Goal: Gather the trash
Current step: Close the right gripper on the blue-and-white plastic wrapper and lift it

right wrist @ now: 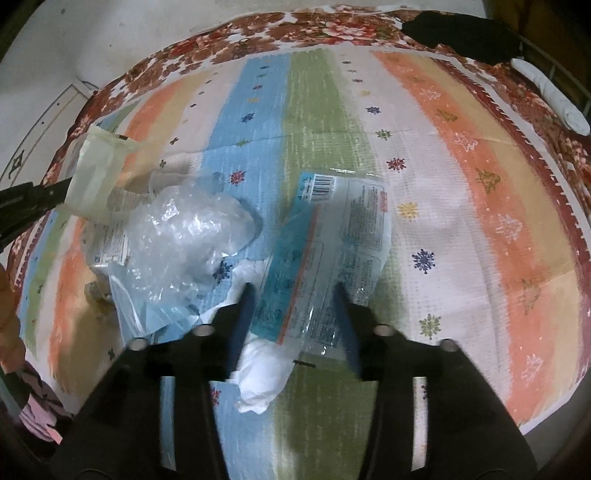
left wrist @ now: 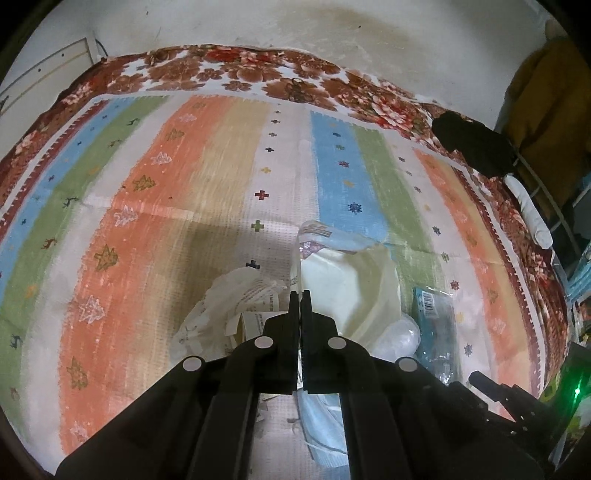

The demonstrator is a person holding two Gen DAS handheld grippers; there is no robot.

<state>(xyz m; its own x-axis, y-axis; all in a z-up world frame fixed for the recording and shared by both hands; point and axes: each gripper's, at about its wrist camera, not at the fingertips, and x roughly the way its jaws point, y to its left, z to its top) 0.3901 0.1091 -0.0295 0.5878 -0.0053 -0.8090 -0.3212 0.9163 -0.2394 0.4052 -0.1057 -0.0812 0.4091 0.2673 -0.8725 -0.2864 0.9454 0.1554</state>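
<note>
My left gripper [left wrist: 300, 295] is shut on the rim of a cream plastic bag [left wrist: 351, 288], held above the bed; the bag also shows at the left of the right wrist view [right wrist: 94, 173]. My right gripper [right wrist: 293, 291] is open, its fingers on either side of a teal and clear printed wrapper [right wrist: 328, 243], also seen in the left wrist view [left wrist: 434, 317]. A white crumpled tissue [right wrist: 264, 380] lies under the wrapper. A crumpled clear plastic film [right wrist: 184, 236] and a printed paper wrapper [left wrist: 236, 306] lie nearby.
The trash lies on a striped mat [right wrist: 461, 206] spread over a floral blanket [left wrist: 258, 70] on a bed. A black cloth [right wrist: 461, 29] and a white roll [right wrist: 554, 96] lie at the far right edge. A wall [left wrist: 295, 22] stands behind.
</note>
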